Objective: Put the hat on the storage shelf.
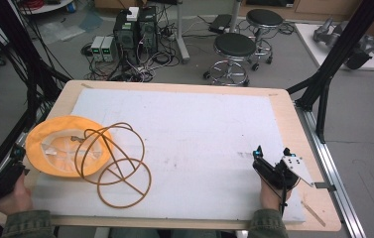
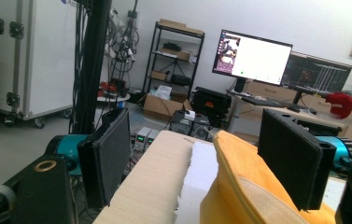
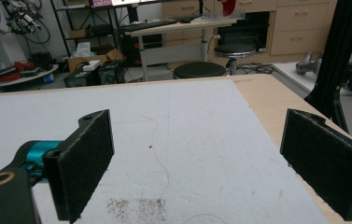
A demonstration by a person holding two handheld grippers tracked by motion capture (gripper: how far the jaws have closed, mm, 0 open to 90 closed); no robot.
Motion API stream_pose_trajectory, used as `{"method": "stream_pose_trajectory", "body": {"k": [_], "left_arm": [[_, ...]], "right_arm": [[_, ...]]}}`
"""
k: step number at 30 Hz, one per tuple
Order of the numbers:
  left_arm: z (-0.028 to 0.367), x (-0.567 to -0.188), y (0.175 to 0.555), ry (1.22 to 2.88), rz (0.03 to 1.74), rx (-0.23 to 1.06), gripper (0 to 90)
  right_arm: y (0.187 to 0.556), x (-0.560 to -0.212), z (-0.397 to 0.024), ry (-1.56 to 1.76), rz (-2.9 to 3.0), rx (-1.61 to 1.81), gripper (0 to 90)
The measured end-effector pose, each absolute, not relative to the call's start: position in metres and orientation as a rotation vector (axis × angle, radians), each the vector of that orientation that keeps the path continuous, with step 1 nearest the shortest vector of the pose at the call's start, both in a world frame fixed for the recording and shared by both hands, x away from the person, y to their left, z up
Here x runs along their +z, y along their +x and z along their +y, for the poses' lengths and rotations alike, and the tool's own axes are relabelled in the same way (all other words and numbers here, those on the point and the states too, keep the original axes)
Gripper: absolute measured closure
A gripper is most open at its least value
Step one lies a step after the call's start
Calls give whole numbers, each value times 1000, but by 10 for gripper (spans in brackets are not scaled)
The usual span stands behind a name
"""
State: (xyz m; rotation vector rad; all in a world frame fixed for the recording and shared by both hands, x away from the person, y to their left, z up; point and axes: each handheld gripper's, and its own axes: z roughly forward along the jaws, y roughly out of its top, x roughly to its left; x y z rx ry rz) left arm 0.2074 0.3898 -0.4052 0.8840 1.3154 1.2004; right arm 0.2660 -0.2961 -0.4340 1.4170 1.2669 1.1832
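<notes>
An orange fabric cap is lying inside-up near the left edge of the table, on the white foam sheet that is covering most of the tabletop, with its rim overhanging the sheet's left side. A brown cord is looping across the cap's right half and spilling toward the front edge in several wide rings, touching the cap and the foam.

The left gripper is sitting at the table's left edge, just beside the cap, gripped by the person's left hand near the front-left corner. In the left gripper view its jaws are standing wide apart and released, with the cap's rim lying between them but not pressed by either pad; the nearer pad is hanging off the table's edge.

The right gripper is resting near the front-right corner, well apart from the cap, with the right hand holding it. In the right gripper view its jaws are also gaping wide, clasping nothing, over bare foam.
</notes>
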Motion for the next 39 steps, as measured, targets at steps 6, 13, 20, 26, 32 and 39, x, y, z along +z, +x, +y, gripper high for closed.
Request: {"method": "stream_pose_trajectory", "body": {"k": [6, 13, 20, 26, 32, 39], "left_arm": [[389, -402, 210, 916, 1315, 1171, 259], [388, -401, 214, 955, 1330, 1126, 259], [388, -402, 217, 975, 1340, 1101, 259], [386, -402, 222, 1017, 1367, 1054, 259], [388, -409, 229, 1070, 1405, 990, 259], [389, -411, 232, 1088, 1423, 939, 260]], "right_arm": [[266, -434, -296, 1420, 1278, 1183, 86], [267, -434, -296, 1422, 1280, 1187, 86], [267, -435, -296, 1420, 1285, 1186, 86], [268, -435, -296, 1428, 1289, 1192, 86], [268, -435, -296, 1419, 1297, 1191, 86], [268, -436, -296, 1421, 1301, 1192, 86]]}}
